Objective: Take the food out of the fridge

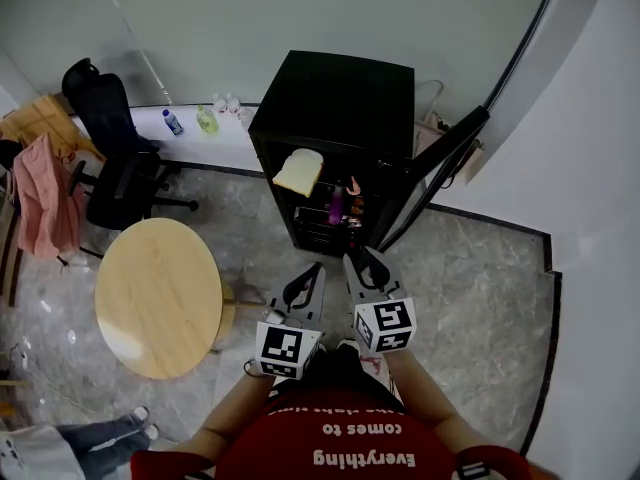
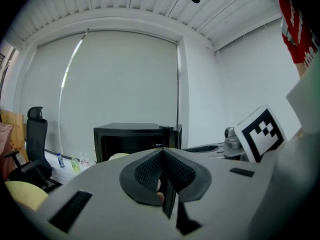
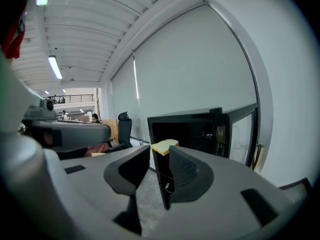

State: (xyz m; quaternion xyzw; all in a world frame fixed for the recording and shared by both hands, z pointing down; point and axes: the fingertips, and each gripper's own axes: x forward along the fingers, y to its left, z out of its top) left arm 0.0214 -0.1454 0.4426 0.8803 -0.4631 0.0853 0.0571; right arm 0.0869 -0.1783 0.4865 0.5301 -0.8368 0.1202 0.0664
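Grey marble floor (image 1: 480, 268) lies below. The right gripper (image 1: 365, 261) has its jaws parted and empty, and the left gripper (image 1: 312, 273) beside it is closed. Well ahead, the open fridge (image 1: 335, 93) holds a bread slice (image 1: 299, 171) on its top shelf. Best to approach level, with the jaws spread wider.

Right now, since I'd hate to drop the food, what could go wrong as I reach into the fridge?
1. The bread slice sits at the front edge of the fridge's top shelf; the right tool, jaws only partly apart, may nudge it off rather than grip it.
2. The open door stands near on the right; that tool could clip it.
3. The left tool is shut, so it cannot catch a slip.
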